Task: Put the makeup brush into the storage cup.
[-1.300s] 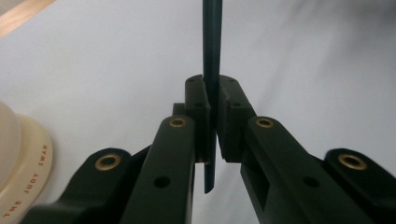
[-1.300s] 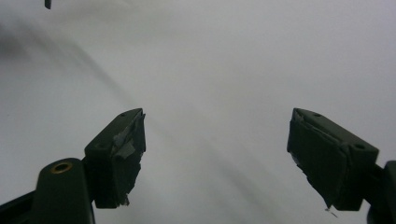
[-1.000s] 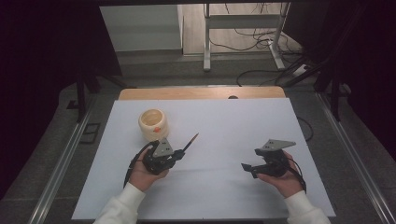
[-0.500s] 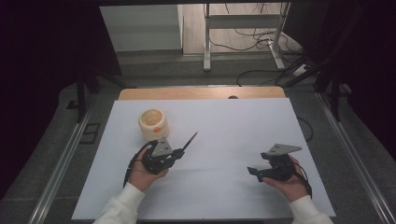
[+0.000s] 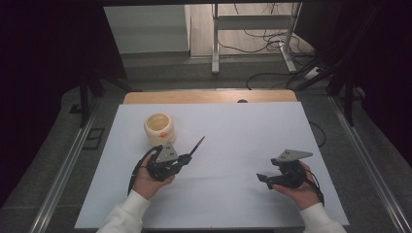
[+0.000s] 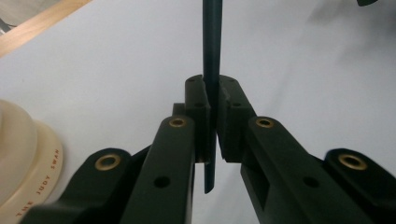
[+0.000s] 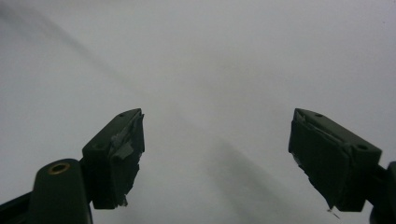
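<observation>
Left gripper (image 5: 187, 156) clenched on one thin dark paintbrush (image 5: 197, 145), long axis running up and rightward over the white bench (image 5: 243, 126), reddish tip away from the hand. One squat cream ceramic jar (image 5: 159, 128) just up-left of that gripper, nearer the left hand. Right gripper (image 7: 215, 158) released, empty, well apart on the right.

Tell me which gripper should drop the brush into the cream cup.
Probably left: the left gripper is shut on the brush beside the cream cup. The right gripper is open, farther off.

Spread fingers (image 7: 116, 154) over white table (image 7: 224, 56)
</observation>
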